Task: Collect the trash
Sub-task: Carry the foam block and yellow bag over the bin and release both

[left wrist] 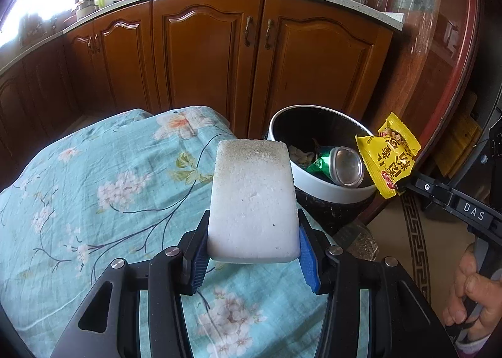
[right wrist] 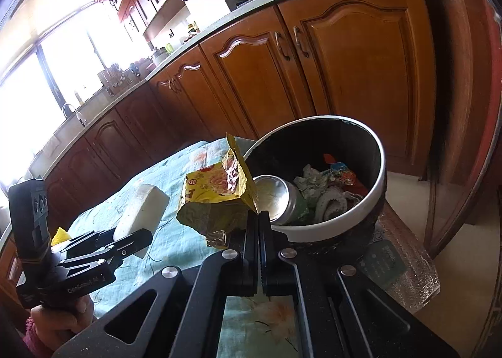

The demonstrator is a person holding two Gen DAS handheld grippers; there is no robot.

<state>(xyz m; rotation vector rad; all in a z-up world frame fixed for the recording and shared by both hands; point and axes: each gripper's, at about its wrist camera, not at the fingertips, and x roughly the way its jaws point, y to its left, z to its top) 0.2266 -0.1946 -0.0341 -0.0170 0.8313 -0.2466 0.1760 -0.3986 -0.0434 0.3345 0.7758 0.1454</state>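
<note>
Foam block: the left gripper (left wrist: 253, 251) is clamping a white, grainy rectangular foam block (left wrist: 252, 201) by its near short end, the blue pads (left wrist: 306, 259) pressing on both long sides, jaws partly spread to its width.
Foam handling: it is looking very light and stiff but crumbly; a firm squeeze is likely denting it, so a hold low across the narrow sides seems apt.
Wrapper: the right gripper (right wrist: 259, 216) is pinching a crinkled yellow foil snack wrapper (right wrist: 219, 201) by its bottom edge, jaws fully closed.
Wrapper handling: thin, limp and slippery, it is flopping above the grip; a pinch on a folded seam is probably holding best.
Bin: a round black trash bin with a white rim (right wrist: 317, 232) is standing at the corner of the table, just beyond both items.
Bin contents: a dented silver can (right wrist: 279, 197) and crumpled paper scraps are lying inside.
Table: a teal floral tablecloth (left wrist: 94, 176) is covering it beneath the foam.
Position: the wrapper is hanging at the bin's rim; the foam is sitting just beside the bin, above the cloth.
</note>
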